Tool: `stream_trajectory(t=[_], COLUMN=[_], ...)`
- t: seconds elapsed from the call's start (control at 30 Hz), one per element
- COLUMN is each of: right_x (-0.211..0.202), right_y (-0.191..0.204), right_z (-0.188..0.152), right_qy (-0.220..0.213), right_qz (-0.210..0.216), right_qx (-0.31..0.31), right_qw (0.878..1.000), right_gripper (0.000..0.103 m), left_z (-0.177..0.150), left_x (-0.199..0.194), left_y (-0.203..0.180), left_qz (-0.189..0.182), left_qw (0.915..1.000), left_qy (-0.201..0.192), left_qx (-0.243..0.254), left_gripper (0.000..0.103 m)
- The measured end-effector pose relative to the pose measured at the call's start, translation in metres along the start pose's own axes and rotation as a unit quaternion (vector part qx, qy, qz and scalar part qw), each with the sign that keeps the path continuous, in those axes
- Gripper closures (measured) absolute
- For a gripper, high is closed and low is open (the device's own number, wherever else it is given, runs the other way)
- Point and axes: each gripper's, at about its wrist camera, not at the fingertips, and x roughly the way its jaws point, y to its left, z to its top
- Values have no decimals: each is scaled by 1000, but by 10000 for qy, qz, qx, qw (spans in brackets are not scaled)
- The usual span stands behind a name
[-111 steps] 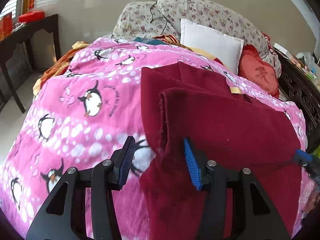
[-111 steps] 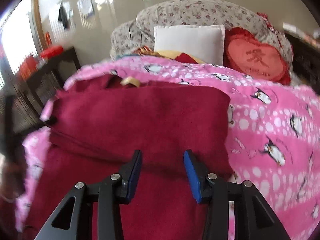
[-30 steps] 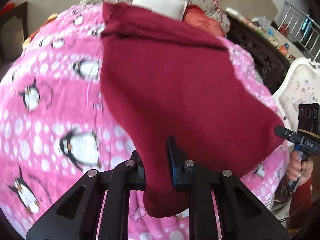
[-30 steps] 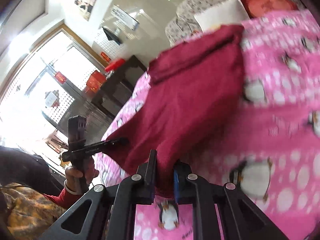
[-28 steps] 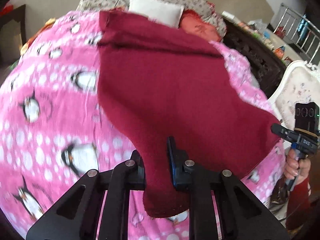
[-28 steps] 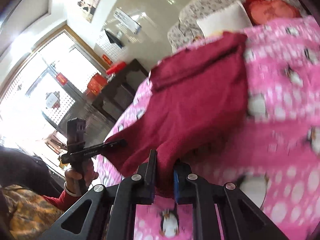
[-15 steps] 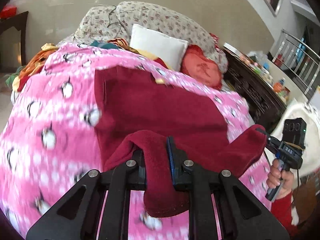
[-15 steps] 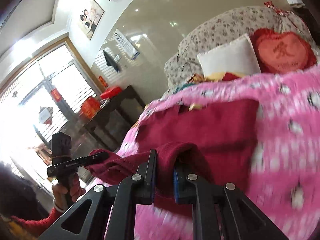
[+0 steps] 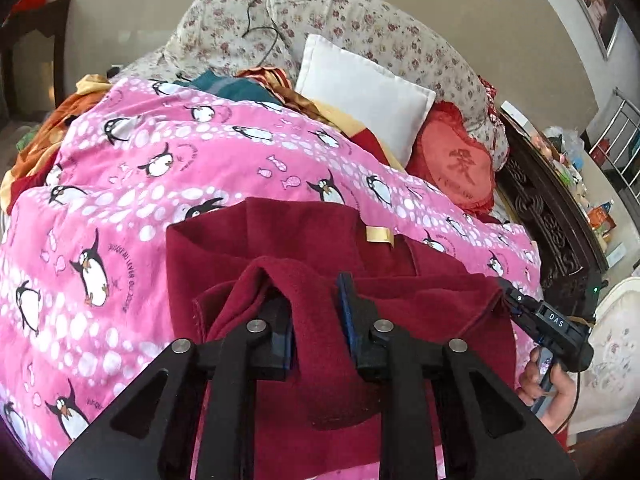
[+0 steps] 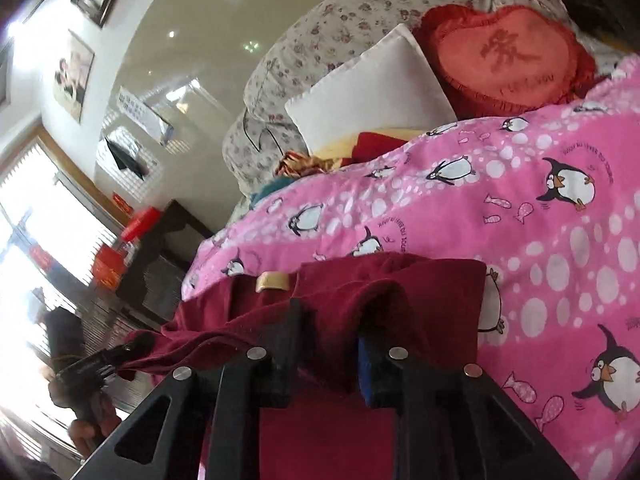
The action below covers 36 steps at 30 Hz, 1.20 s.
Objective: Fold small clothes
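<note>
The garment (image 9: 280,248), a dark red fleece piece, lies on the pink penguin blanket (image 9: 132,184) near the foot of the bed, its far part flat with a tan label (image 9: 379,235) showing near its middle. A second ago it stretched long and open down the blanket; now its near edge has been carried up and forward over the flat part, so the cloth is doubled and the near hem hangs in a loose hump between the two tools. The left gripper (image 9: 316,316) has a fold of the fleece between its jaws, and those jaws are opening, the right pad already showing a sliver of blue clear of the cloth. The right gripper (image 10: 330,344) likewise has a hump of cloth draped between its jaws, which are also opening; a dark gap shows beside the blue pad. In my judgement this is the release at the end of a fold in half: the hem is being let down onto the upper part, and the garment should settle as a shorter rectangle, though the hem looks bunched and may need smoothing. Beyond it sit a white pillow (image 9: 364,92) and a red heart cushion (image 9: 456,164) against the flowered bolsters (image 9: 352,20).
</note>
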Motion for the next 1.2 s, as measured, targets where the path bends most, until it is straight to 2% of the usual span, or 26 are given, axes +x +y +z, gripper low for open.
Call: stream_trajectory(t=[0.03,0.1,0.13,0.2,0.23,0.27,0.33,0.43,0.53,0.6,0.67,0.7,0.73,0.8,0.9,1.03,1.2], right_x=[-9,-26,-39,-53,-58,-61,-63,-57,-31,-7,21,32,42,48,56,33,-15], right_y=[-1,1,4,8,9,12,25,52,79,89,85,78,69,50,23,34,56], right_z=[2,2,3,5,7,7,1,-18,-32,-37,-31,-29,-23,-14,-9,-16,-42], right_qy=[-92,-302,-543,-738,-710,-685,-621,-534,-186,38,297,363,393,294,459,250,119], right_qz=[103,81,-167,-334,-346,-301,-188,-206,-109,-322,-605,-861,-1333,-1786,-1718,-1643,-1620], right_qx=[47,8,-72,-157,-163,-184,-478,-1168,-1798,-1978,-1863,-1775,-1646,-1381,-1005,-1192,-1597], right_qw=[9999,9995,9984,9966,9967,9970,9967,9915,9835,9797,9802,9797,9765,9737,9789,9789,9737], right_gripper=[76,54,43,42,42,42,42,42,44,44,44,44,44,45,47,47,47], left_z=[2,7,8,11,13,14,17,24,24,18,11,8,4,0,1,7,-5], left_x=[-2,-8,-10,-12,-13,-14,-14,-20,-25,-23,-13,-2,11,30,54,65,40], left_y=[-1,-6,-7,-12,-14,-15,-20,-23,-24,-24,-24,-22,-19,-11,2,1,-6], left_qz=[-56,-107,-85,-113,-175,-253,-362,-211,-194,-165,-104,-34,100,375,775,981,952], left_qw=[10000,9998,9998,9995,9994,9993,9991,9995,9994,9993,9994,9995,9996,9989,9968,9944,9928], left_qy=[52,138,139,208,231,222,156,-79,-174,-190,-101,-9,91,178,-57,-177,-458], left_qx=[57,130,149,205,194,168,180,219,246,281,307,303,268,202,187,351,562], left_gripper=[80,79,79,73,59,41,24,24,24,24,24,24,24,24,24,24,24])
